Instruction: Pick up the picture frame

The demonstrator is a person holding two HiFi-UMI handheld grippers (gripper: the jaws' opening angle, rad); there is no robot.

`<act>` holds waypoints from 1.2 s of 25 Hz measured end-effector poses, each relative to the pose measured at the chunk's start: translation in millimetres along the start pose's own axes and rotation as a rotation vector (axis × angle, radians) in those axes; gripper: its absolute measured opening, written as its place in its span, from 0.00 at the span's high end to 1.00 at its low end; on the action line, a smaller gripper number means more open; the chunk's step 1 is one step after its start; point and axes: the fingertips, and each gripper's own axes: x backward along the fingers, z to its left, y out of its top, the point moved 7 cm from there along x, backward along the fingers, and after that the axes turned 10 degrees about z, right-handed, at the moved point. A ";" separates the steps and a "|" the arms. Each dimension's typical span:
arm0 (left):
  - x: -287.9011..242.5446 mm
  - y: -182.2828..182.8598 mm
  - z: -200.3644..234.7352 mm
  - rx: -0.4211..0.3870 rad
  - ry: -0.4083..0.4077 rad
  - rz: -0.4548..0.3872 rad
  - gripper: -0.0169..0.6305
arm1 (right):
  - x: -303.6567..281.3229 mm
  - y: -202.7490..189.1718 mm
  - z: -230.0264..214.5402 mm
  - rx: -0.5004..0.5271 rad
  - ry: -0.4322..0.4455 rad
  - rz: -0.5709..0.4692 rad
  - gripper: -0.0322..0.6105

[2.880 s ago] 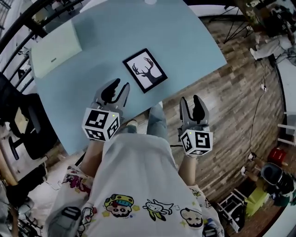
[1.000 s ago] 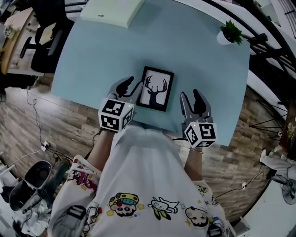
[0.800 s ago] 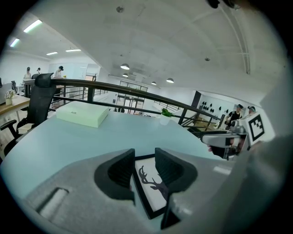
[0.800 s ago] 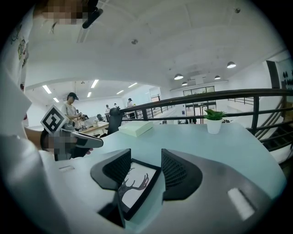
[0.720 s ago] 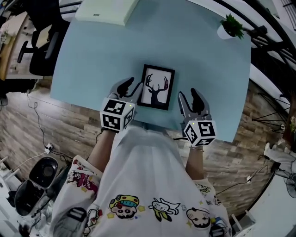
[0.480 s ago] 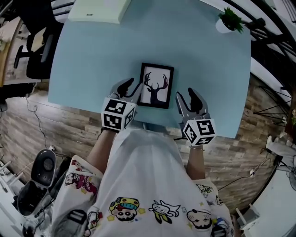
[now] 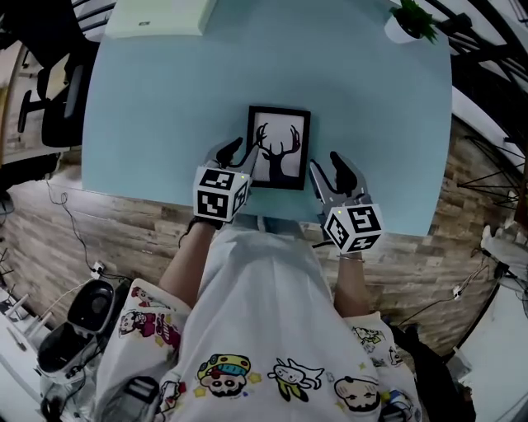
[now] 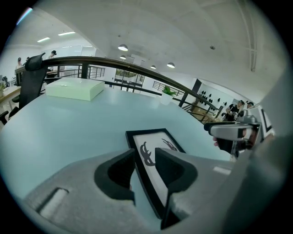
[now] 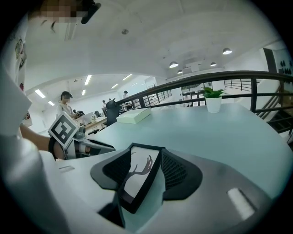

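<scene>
Black picture frame (image 7: 279, 147) near corners are hidden by left gripper (image 7: 238, 155) and right gripper (image 7: 326, 162); a deer silhouette is displayed. Both jaw pairs are set apart astride its edges.

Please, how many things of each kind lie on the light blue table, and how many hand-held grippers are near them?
Picture frame: 1
Pale green box: 1
Potted plant: 1
Hand-held grippers: 2, the left hand-held gripper and the right hand-held gripper
Total: 5
</scene>
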 end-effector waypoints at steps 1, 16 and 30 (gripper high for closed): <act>-3.7 -2.9 1.5 0.007 0.001 0.010 0.77 | -1.7 -1.0 -0.4 -0.004 -0.001 0.003 0.63; -34.8 -26.4 6.8 0.039 0.024 0.103 0.78 | -4.1 -14.8 -7.3 -0.060 -0.015 0.011 0.63; -35.4 -27.8 9.6 0.144 0.003 0.092 0.83 | -4.0 -16.6 -8.2 -0.068 -0.019 0.012 0.63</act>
